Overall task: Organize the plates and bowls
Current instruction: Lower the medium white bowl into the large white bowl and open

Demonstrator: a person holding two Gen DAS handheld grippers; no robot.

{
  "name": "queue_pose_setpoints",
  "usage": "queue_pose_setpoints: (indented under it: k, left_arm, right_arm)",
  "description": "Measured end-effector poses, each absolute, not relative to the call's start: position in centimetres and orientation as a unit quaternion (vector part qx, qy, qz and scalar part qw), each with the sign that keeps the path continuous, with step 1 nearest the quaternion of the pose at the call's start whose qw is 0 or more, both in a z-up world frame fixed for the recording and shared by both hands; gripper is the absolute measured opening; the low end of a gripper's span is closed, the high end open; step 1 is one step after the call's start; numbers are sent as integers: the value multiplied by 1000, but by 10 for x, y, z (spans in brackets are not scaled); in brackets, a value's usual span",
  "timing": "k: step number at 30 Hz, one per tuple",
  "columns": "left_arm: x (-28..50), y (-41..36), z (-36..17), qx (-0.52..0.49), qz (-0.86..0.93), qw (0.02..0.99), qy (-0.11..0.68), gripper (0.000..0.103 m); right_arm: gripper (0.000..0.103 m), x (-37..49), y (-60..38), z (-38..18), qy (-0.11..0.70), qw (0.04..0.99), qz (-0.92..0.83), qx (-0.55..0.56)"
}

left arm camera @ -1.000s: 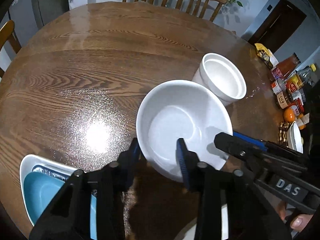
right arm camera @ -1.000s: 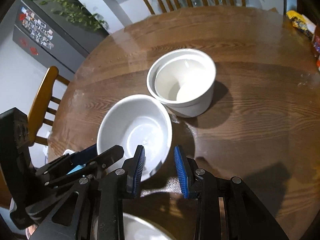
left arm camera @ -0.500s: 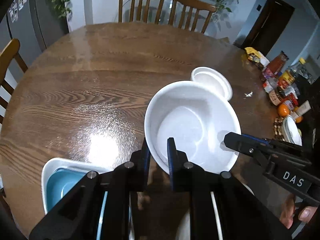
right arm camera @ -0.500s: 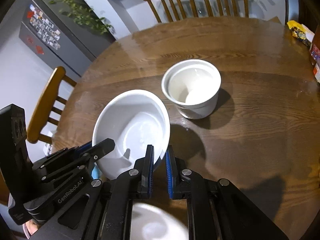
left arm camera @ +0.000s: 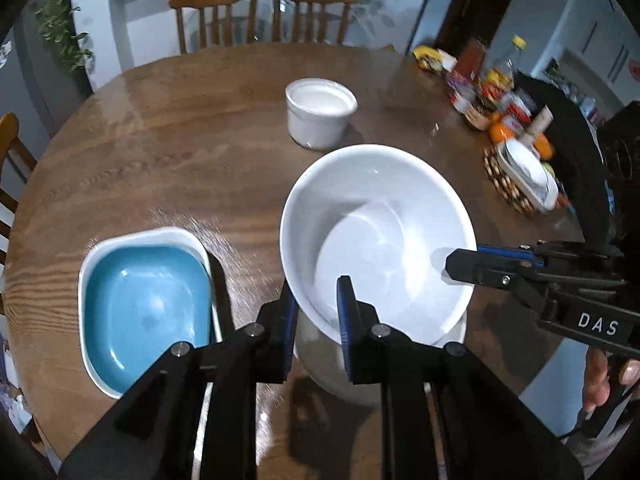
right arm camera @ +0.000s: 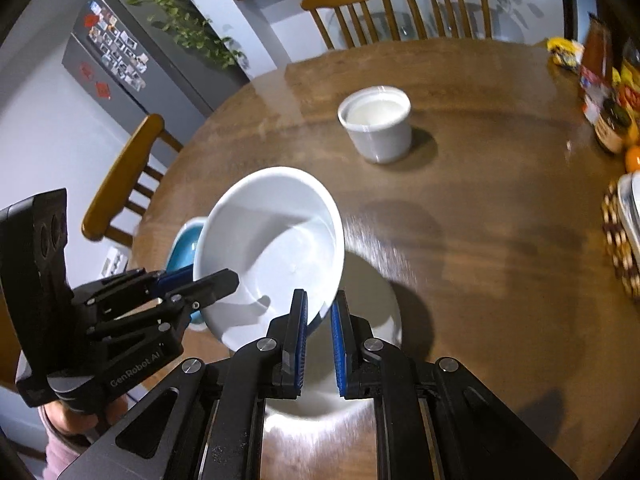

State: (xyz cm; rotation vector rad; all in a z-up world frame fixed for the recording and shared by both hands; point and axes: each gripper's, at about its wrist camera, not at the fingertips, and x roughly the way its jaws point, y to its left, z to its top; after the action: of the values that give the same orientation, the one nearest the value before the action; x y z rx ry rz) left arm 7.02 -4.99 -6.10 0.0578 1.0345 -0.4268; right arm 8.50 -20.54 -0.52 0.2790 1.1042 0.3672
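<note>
I hold a large white bowl [left arm camera: 376, 240] tilted in the air over the round wooden table [left arm camera: 180, 148]. My left gripper [left arm camera: 316, 314] is shut on its near left rim. My right gripper [right arm camera: 319, 318] is shut on the rim at the opposite side, and it shows as black fingers [left arm camera: 476, 270] in the left wrist view. Under the bowl stands a wider white vessel [right arm camera: 372, 320], mostly hidden. A blue dish [left arm camera: 144, 300] lies inside a white rectangular dish [left arm camera: 86, 264] to the left. Two nested small white bowls [left arm camera: 320, 114] stand farther back.
Jars, bottles and oranges [left arm camera: 496, 108] crowd the table's right edge, beside a woven mat carrying a white dish [left arm camera: 524, 172]. Wooden chairs [left arm camera: 260, 16] stand behind the table and another chair [right arm camera: 124, 176] at the left. A person's hand [left arm camera: 600, 376] grips the right tool.
Both grippers closed on the large bowl's rim, lifted it off the table and carried it toward the near side. The nested small bowls now lie farther away, and the blue dish shows fully.
</note>
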Motion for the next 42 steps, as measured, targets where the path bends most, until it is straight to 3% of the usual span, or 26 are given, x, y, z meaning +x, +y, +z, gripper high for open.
queue_pose_setpoints:
  k: [14, 21, 32, 35, 37, 42]
  left_arm:
    - [67, -68, -86, 76, -189, 829, 520, 17]
    - [63, -67, -82, 88, -188, 835, 510, 42]
    - [70, -51, -64, 55, -176, 852, 490, 44]
    - [78, -46, -60, 33, -170, 857, 485, 54]
    - [85, -43, -56, 19, -163, 863, 478, 60]
    - [103, -40, -48, 4, -147, 871, 468, 63]
  right_arm:
    - [13, 78, -200, -33, 555, 812, 149, 99]
    - [13, 76, -203, -32, 555, 815, 137, 96]
    - [14, 75, -223, -17, 526, 834, 124, 114]
    - [22, 81, -228, -12, 518, 839, 116, 123]
    - [33, 84, -230, -9, 512, 842, 110, 126]
    - [35, 95, -234, -3, 502, 847, 109, 136]
